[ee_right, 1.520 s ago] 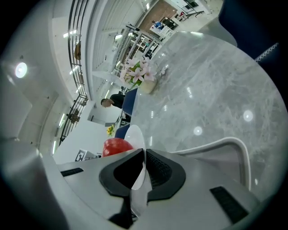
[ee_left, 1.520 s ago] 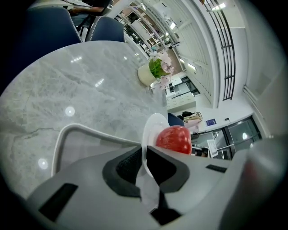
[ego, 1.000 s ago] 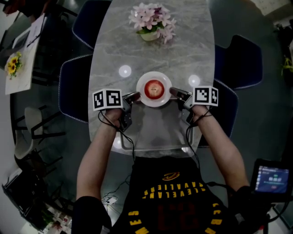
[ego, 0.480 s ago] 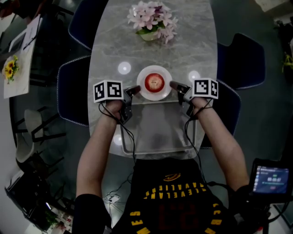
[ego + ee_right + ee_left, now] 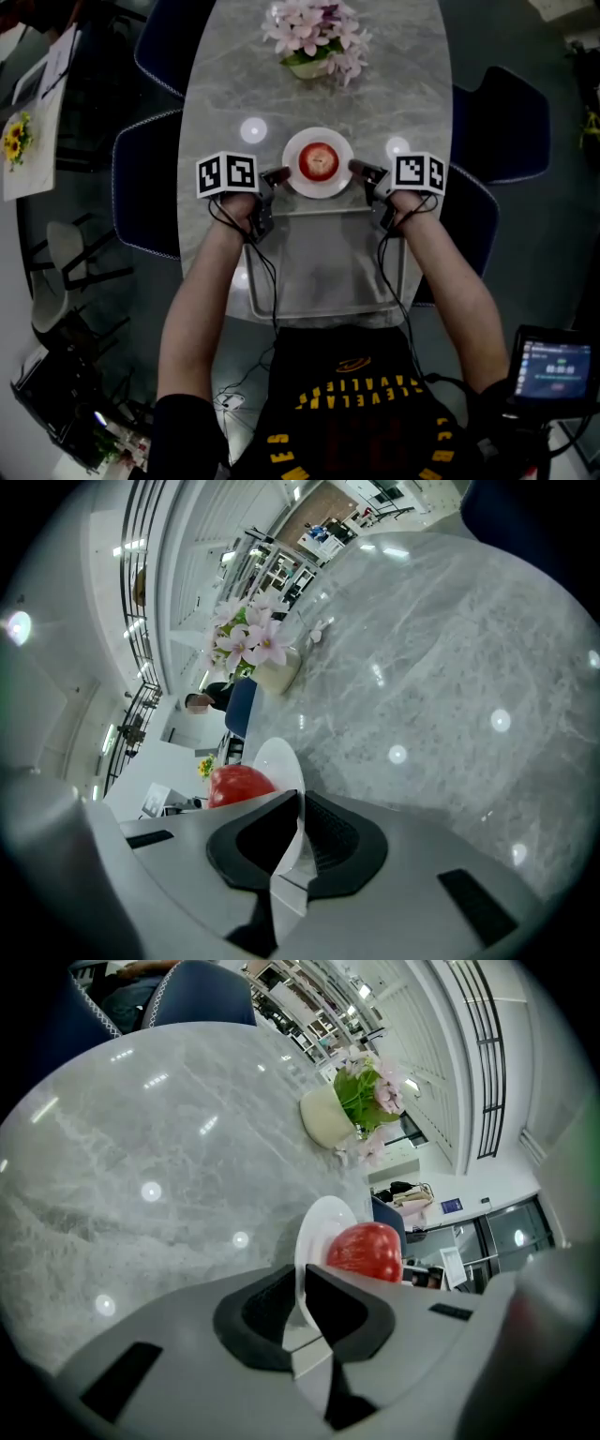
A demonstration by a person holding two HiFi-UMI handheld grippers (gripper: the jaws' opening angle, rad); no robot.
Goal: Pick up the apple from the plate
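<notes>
A red apple [image 5: 319, 160] sits in the middle of a small white plate [image 5: 336, 184] on the grey marble table [image 5: 234, 84]. My left gripper [image 5: 279, 175] is shut on the plate's left rim and my right gripper [image 5: 357, 169] on its right rim. In the left gripper view the thin white plate [image 5: 319, 1227] edge runs between the black pads of the left gripper [image 5: 300, 1299], with the apple [image 5: 366, 1251] just beyond. In the right gripper view the plate [image 5: 278, 759] is pinched in the right gripper [image 5: 299, 829], and the apple [image 5: 238, 785] shows to the left.
A pot of pink flowers [image 5: 317, 37] stands at the table's far end. A grey tray [image 5: 323, 272] lies on the table between my forearms. Dark blue chairs [image 5: 145, 183] [image 5: 497, 122] flank the table on both sides.
Both grippers and the plate with the apple have shifted away from the person, toward the flowers. More of the tray shows behind them.
</notes>
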